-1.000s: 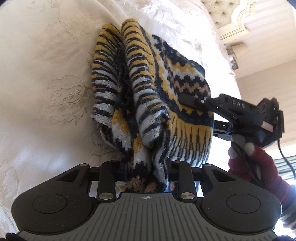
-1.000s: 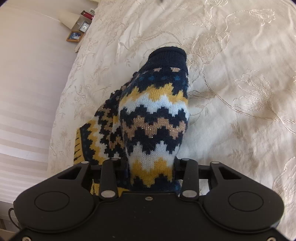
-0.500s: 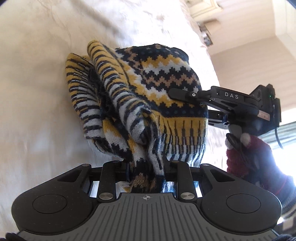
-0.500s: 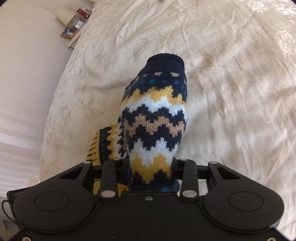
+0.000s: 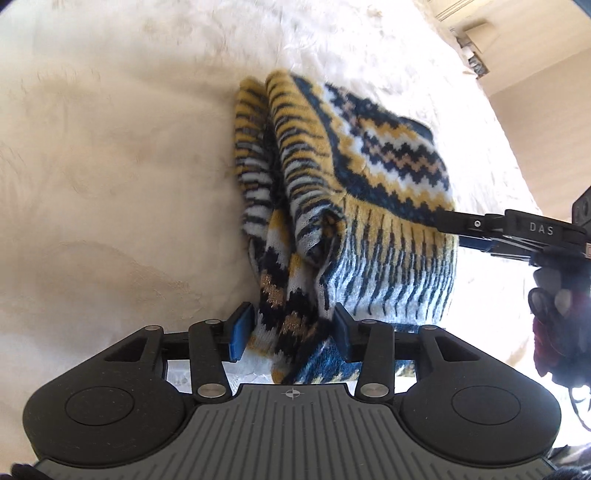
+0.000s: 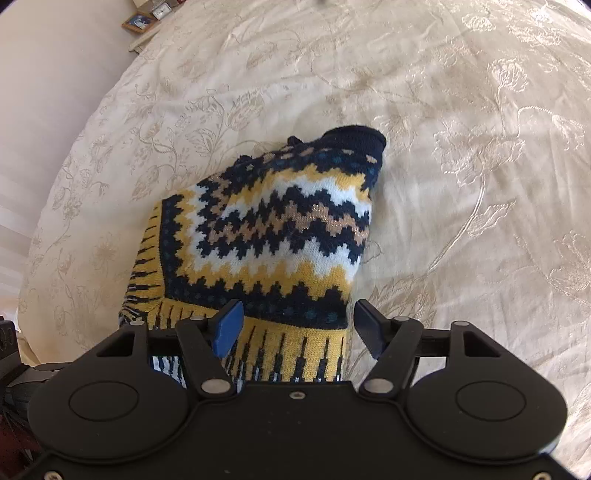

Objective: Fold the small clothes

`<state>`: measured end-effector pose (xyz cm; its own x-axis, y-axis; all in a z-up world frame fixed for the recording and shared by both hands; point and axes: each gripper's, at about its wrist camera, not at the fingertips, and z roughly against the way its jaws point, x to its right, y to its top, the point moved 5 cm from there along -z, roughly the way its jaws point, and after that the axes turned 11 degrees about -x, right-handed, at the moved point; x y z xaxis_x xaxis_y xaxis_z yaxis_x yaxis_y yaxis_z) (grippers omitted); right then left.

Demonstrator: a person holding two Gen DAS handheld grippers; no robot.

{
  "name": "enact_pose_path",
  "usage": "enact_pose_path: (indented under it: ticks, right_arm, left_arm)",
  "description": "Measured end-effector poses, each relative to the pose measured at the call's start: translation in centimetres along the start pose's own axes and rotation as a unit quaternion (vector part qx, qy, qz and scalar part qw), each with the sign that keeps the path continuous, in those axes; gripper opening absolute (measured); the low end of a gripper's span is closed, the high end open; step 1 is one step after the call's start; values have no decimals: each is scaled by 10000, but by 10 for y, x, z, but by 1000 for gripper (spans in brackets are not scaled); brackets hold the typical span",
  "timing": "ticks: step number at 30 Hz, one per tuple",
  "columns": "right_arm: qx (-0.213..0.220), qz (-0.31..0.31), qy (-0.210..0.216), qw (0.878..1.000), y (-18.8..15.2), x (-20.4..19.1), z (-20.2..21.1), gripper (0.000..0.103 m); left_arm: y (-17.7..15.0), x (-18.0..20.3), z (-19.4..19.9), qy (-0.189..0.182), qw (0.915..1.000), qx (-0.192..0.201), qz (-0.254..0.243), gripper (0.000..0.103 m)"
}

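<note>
A small knitted sweater in navy, yellow and white zigzags lies folded in a heap on the cream bedspread. My left gripper stands open, its blue pads on either side of a loose fold at the near end. My right gripper is open too, spread wide over the striped hem of the sweater, whose navy cuff points away. The left wrist view shows the right gripper from the side, over the hem's right edge, held by a gloved hand.
The embroidered bedspread stretches out on all sides of the sweater. A bedside shelf with framed pictures sits beyond the bed's far left corner. A pale wall rises past the bed's right edge.
Both grippers were shut on the raised sweater; now both have opened and the sweater has come down onto the bedspread, spread wider than before.
</note>
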<state>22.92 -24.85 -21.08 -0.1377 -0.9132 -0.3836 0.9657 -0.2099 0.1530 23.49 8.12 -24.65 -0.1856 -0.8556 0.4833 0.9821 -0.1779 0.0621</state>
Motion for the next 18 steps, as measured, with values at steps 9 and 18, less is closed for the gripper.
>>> enact_pose_path:
  ticks: [9, 18]
  right_arm:
    - [448, -39, 119, 9989, -5, 6, 22, 75]
    - [663, -153, 118, 9976, -7, 15, 35, 75]
  left_arm:
    - [31, 54, 38, -3, 9947, 973, -316, 50]
    - [91, 44, 3, 590, 9923, 1077, 148, 50]
